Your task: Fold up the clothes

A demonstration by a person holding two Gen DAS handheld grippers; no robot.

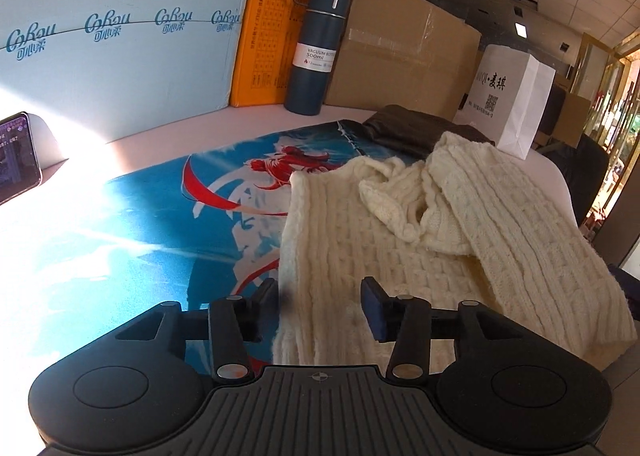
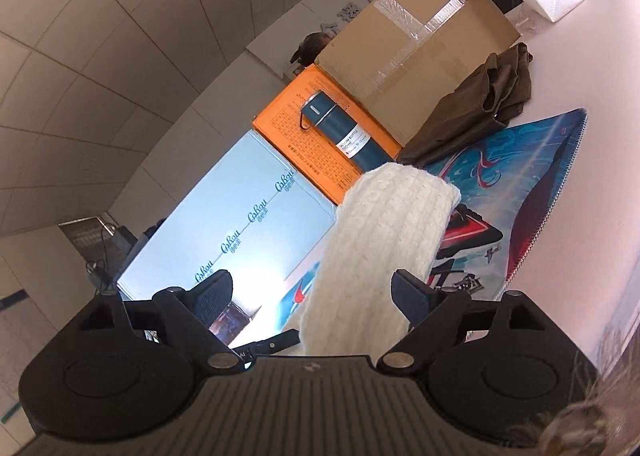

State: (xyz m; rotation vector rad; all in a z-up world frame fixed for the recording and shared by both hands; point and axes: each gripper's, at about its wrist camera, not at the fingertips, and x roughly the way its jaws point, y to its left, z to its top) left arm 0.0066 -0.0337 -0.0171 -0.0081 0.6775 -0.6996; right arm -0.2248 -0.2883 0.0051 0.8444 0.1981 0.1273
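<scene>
A cream cable-knit sweater (image 1: 400,240) lies partly folded on a blue printed mat (image 1: 160,224), one sleeve laid across its body. My left gripper (image 1: 320,296) hovers over the sweater's near left edge. Its jaws are partly apart, with knit lying under and between them and no clear pinch. In the right wrist view, a cream sleeve (image 2: 384,232) runs up between the fingers of my right gripper (image 2: 312,296). That gripper stands wide open; the sleeve sits close to the right finger (image 2: 408,296) and well clear of the left one. The view is strongly rolled.
A brown garment (image 1: 416,128) lies crumpled behind the sweater. A blue vacuum bottle (image 1: 316,52), an orange box (image 1: 276,28), a cardboard box (image 1: 400,48), a light blue carton (image 1: 120,36) and a white paper bag (image 1: 516,100) line the back. A phone (image 1: 16,156) stands at left. The table edge (image 1: 568,192) curves at right.
</scene>
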